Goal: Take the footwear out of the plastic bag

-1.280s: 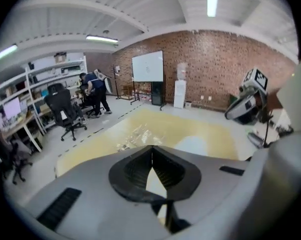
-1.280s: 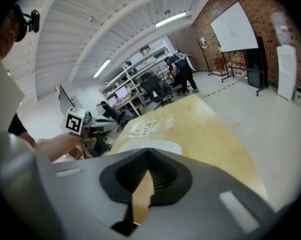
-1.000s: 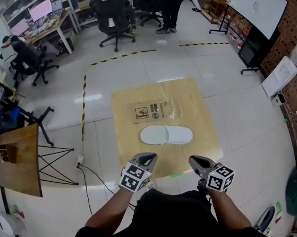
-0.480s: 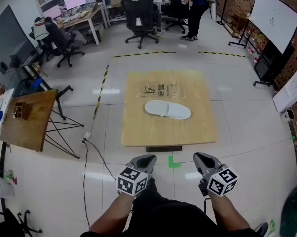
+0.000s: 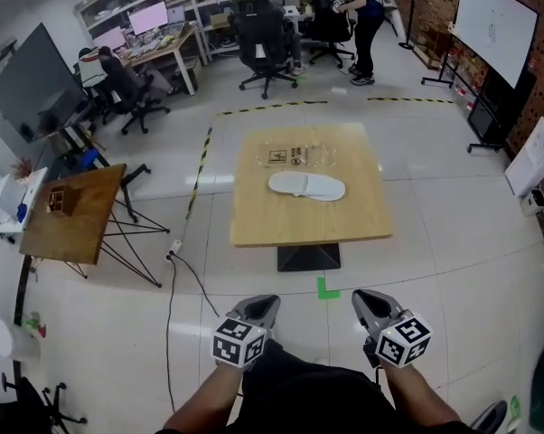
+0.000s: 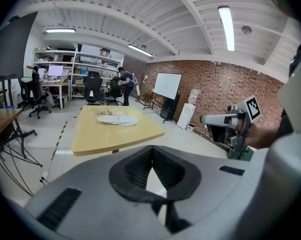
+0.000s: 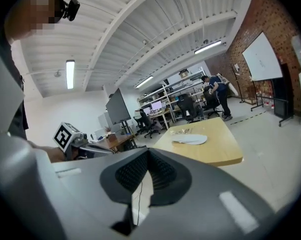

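A pair of white slippers (image 5: pixel 307 185) lies on the square wooden table (image 5: pixel 299 226), with the clear plastic bag (image 5: pixel 296 155) flat just behind them. The slippers (image 6: pixel 117 120) (image 7: pixel 189 140) also show far off in both gripper views. Both grippers are held low near the person's body, well back from the table over the floor. My left gripper (image 5: pixel 261 305) is shut and empty. My right gripper (image 5: pixel 363 302) is shut and empty too. The right gripper (image 6: pixel 225 120) shows in the left gripper view, and the left gripper (image 7: pixel 78 146) in the right gripper view.
A small wooden side table (image 5: pixel 69 212) on thin black legs stands to the left, with a cable (image 5: pixel 173 287) trailing over the floor. Office chairs (image 5: pixel 263 43), desks and a standing person (image 5: pixel 362 12) are at the back. A whiteboard (image 5: pixel 493 21) stands at the right.
The view has drawn back from the table: it now sits farther off and smaller. Both grippers, still shut, have come away from the table's front edge to over the bare floor.
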